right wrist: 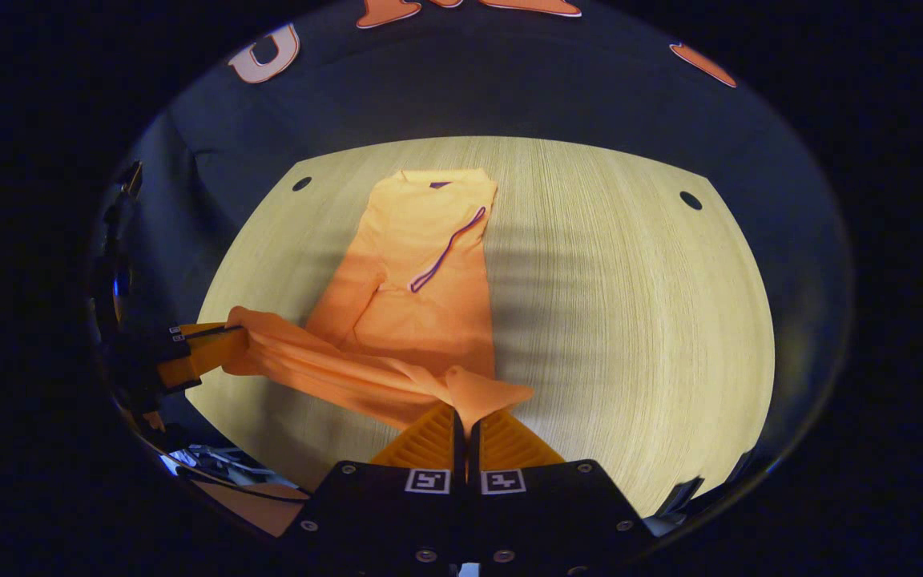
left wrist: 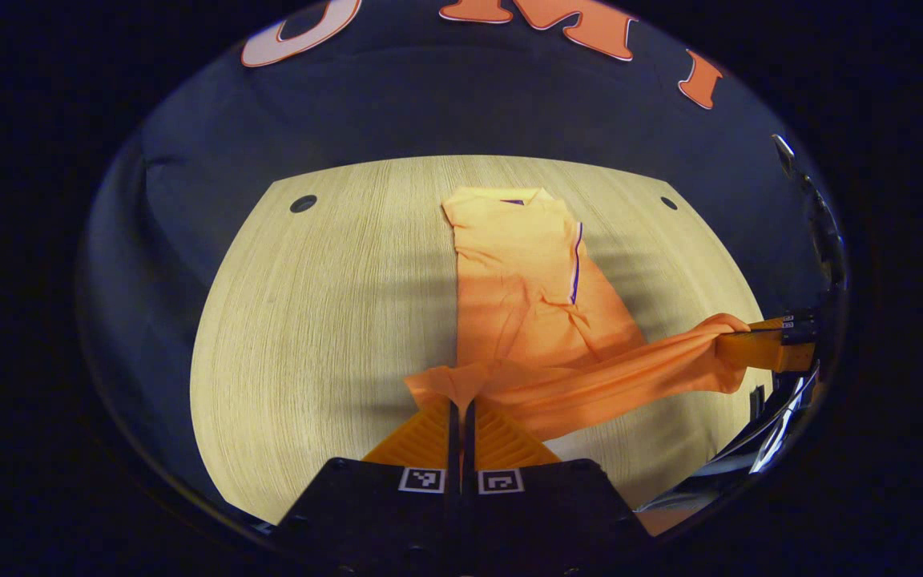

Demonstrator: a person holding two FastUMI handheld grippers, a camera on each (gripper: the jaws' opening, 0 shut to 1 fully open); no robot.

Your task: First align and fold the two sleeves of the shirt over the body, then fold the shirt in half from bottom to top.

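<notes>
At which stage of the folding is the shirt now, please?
Sleeves look already folded over the body: the shirt lies as a narrow strip on the table. In hand: the left gripper and right gripper each pinch a bottom corner, hem lifted. Left: carrying the hem up to the collar.

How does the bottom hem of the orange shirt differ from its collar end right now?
The bottom hem is lifted, bunched and stretched between the left tool and right tool; the collar end lies flat on the pale wooden table. The collar end carries purple trim; the hem looks plain. Both are orange.
</notes>
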